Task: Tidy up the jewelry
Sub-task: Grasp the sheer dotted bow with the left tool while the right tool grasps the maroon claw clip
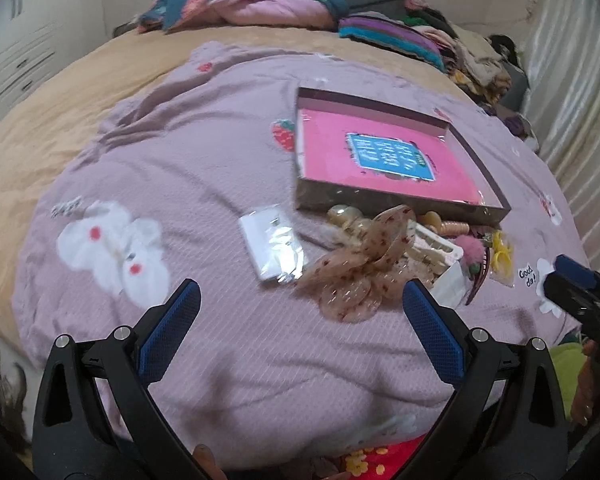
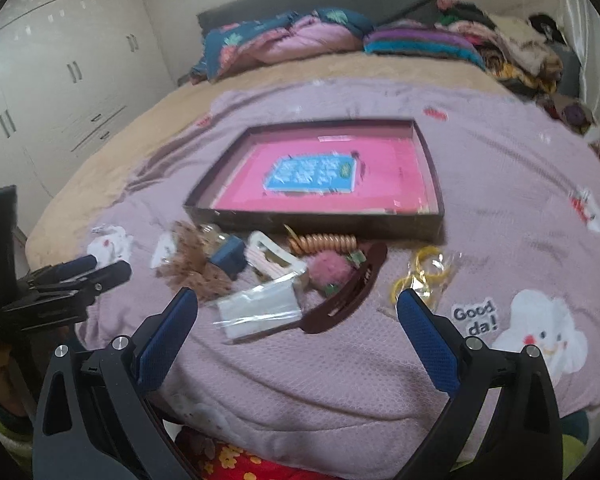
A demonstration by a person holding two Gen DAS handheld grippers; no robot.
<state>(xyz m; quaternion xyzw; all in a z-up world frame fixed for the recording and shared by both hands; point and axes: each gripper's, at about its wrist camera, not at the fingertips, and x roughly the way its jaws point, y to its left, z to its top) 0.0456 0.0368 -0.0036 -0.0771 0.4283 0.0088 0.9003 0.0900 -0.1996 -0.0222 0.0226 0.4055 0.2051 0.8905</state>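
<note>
Your left gripper [image 1: 300, 312] and right gripper [image 2: 298, 316] both hover with jaws spread wide and nothing between them, low over a lilac bedspread [image 1: 204, 168] where a heap of hair accessories and trinkets waits in front of a shallow pink-lined tray [image 2: 316, 222]. The tray sits empty just beyond the heap, its near wall almost touching the nearest pieces. Straight ahead of your left gripper lies the sheer spotted bow clip [image 1: 360, 264], soft and floppy at its loops, so you would likely do best pinching it at the centre knot. To its left rests a small clear plastic packet [image 1: 274, 248], light and probably slick; take it by an edge. Between your right fingers sits another clear packet [image 2: 260, 312], touching a dark brown curved barrette [image 2: 348, 298], which looks stiff, smooth and light, best gripped across its narrow middle. Farther off lie a cream claw clip [image 2: 274, 258], an orange spiral hair tie [image 2: 324, 243], a pink pompom [image 2: 330, 272] and a bag of yellow rings [image 2: 424, 276], all seemingly light; the claw clip's teeth may be brittle.
</note>
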